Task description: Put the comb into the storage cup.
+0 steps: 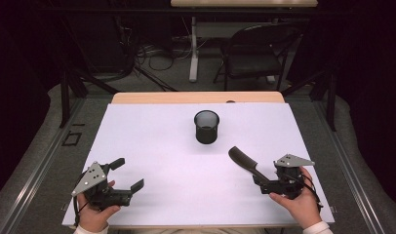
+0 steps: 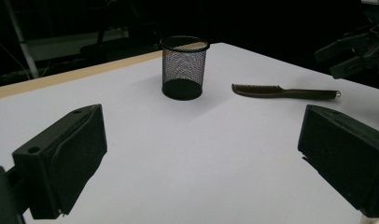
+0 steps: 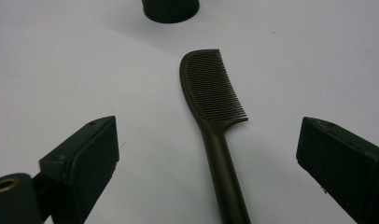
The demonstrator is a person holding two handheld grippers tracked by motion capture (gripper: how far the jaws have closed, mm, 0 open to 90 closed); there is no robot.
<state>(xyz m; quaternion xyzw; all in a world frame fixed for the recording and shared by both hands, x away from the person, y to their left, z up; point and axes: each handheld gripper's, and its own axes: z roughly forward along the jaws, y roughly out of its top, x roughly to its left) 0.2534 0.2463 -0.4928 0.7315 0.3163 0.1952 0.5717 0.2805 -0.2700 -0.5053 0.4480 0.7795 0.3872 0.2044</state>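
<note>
A dark brown comb (image 1: 242, 160) (image 3: 211, 93) lies flat on the white table (image 1: 162, 146), teeth end pointing toward a black mesh cup (image 1: 207, 126) (image 2: 184, 67) that stands upright at the middle far side. My right gripper (image 1: 263, 184) (image 3: 211, 135) is open at the comb's handle end; the handle runs between its jaws, and neither pad touches it. My left gripper (image 1: 128, 174) (image 2: 201, 126) rests near the front left, open with nothing between its jaws. In the left gripper view the comb (image 2: 271, 91) lies right of the cup, with the right gripper (image 2: 355, 51) beyond it.
The table's wooden far edge (image 1: 196, 97) borders the white surface. Behind it on the floor stand a black folding chair (image 1: 254, 53), a desk leg and loose cables. A wide stretch of bare white surface lies between the two grippers.
</note>
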